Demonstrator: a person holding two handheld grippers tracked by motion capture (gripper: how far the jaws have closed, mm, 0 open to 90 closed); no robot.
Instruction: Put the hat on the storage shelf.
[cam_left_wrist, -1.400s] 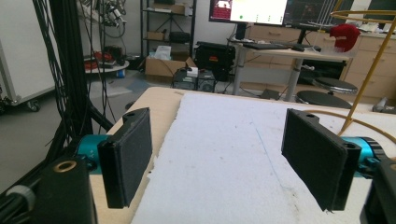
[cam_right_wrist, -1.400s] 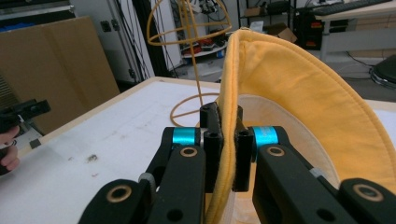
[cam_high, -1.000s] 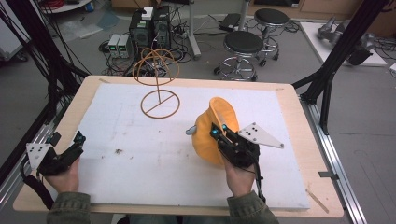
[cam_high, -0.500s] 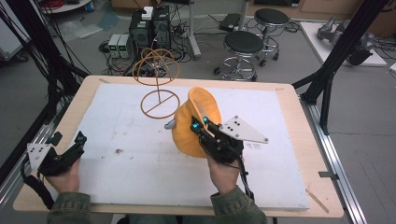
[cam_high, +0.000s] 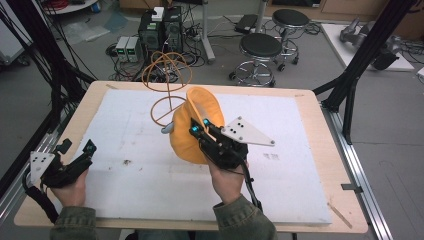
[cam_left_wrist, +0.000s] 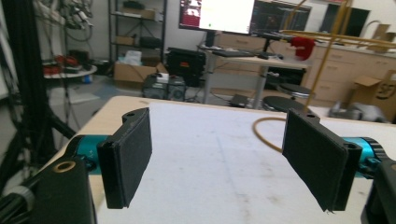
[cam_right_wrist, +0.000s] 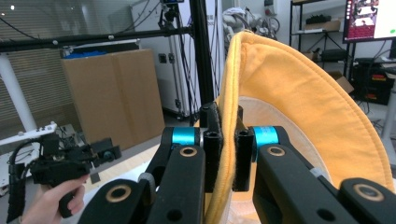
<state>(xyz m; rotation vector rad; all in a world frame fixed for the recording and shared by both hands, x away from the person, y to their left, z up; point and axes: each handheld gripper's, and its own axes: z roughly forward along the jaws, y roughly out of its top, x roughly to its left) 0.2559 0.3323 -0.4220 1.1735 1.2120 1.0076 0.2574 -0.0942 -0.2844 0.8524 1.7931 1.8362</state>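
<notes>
The hat (cam_high: 192, 132), orange-yellow cloth, is held up above the middle of the bench (cam_high: 310, 107), its brim pinched between the jaws of the right gripper (cam_high: 198, 126), which are closed tight on the fabric. The right hand (cam_high: 227, 180) is raised from the near edge, angled forward and left. The left gripper (cam_high: 75, 150) is held low at the near left corner, jaws wide apart and empty. Just beyond the hat a wire stand (cam_high: 167, 85) is seen. No readable writing is seen.
</notes>
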